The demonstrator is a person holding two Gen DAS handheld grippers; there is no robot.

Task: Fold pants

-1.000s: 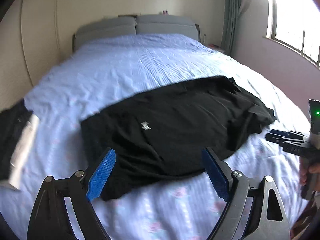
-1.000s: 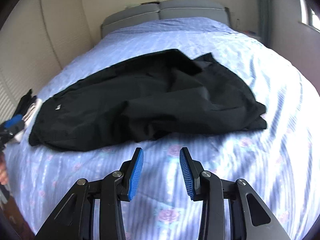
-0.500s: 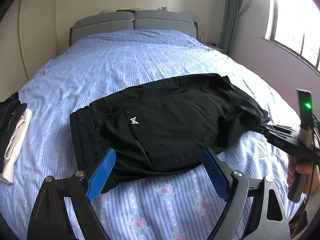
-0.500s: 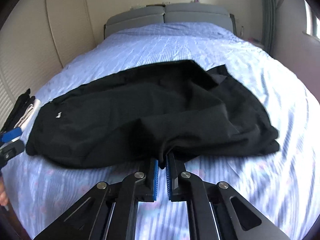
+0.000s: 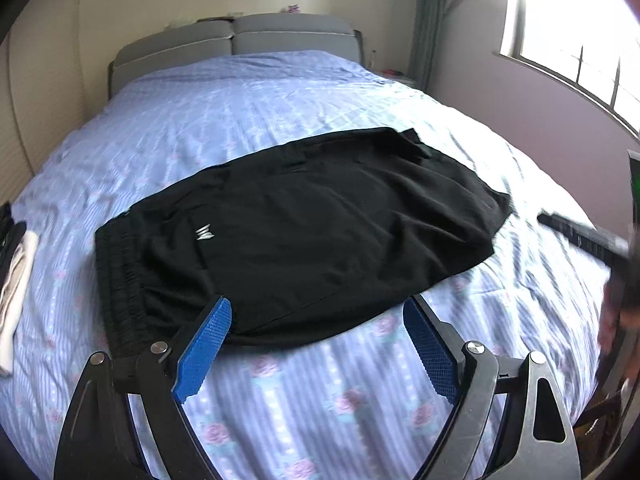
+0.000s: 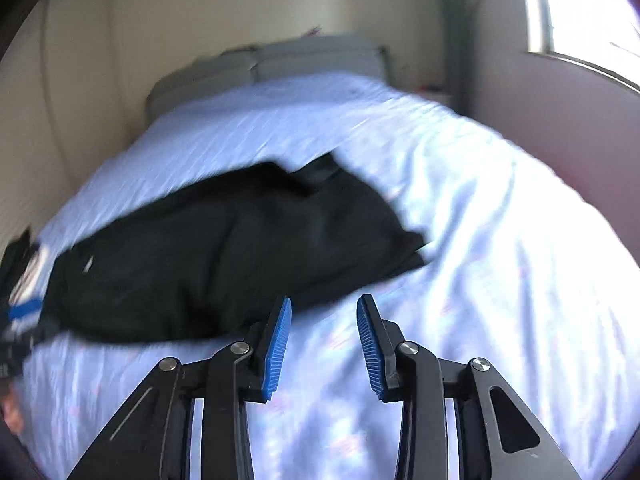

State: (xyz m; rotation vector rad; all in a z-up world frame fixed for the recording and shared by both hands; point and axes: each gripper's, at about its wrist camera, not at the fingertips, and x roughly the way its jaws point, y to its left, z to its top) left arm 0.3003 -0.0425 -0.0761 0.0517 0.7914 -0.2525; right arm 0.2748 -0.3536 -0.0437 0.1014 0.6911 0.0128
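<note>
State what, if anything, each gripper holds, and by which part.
Nothing is held. The left gripper stands open, empty, just short of the black pants. The right gripper is opening, nothing between its pads, clear of the fabric.

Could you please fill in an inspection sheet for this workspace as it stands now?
Surface: bed, blue floral sheet, lightly wrinkled.
Job's things: black pants lying across the bed, waistband toward the left gripper, partly folded, creased.
Clutter: small pile of clothes at the bed's left edge.
Grippers: left gripper wide open, empty, at the pants' near edge; right gripper opening, nothing between the pads, view blurred.
Cables: nothing seen.
Surroundings: grey headboard, window, curtain.
</note>
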